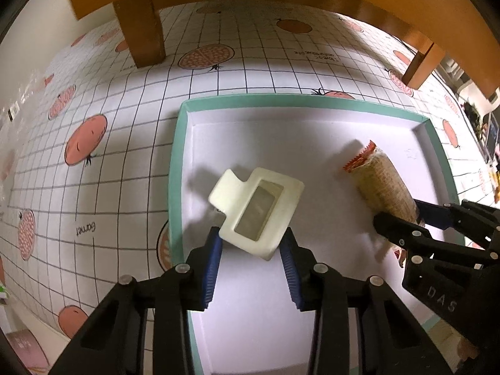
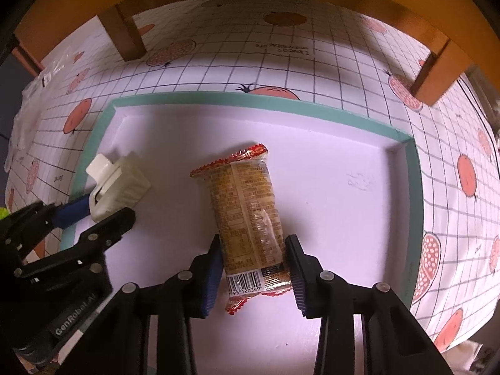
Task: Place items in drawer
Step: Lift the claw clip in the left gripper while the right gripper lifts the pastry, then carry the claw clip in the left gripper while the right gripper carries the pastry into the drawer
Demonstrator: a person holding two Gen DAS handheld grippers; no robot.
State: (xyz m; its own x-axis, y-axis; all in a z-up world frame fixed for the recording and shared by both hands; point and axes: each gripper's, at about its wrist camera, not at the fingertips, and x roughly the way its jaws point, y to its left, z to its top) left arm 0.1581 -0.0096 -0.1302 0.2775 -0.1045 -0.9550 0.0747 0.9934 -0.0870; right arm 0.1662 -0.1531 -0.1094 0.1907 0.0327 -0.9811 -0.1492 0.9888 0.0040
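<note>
Both items held inside drawer (image 1: 176,168). Left gripper (image 1: 251,250): jaws clamped on cream hair clip (image 1: 256,206), near drawer's left wall. Right gripper (image 2: 253,261): jaws clamped on snack packet (image 2: 247,209), mid-drawer. Risk: releasing the clip from its tilted grip could tumble it against the wall.

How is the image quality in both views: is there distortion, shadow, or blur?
Left wrist view: strong fisheye bending of the tablecloth grid, dark corners, a soft shadow left of the hair clip. Right wrist view: same curvature, sharp barcode on the snack packet, violet tint on the drawer floor.
</note>
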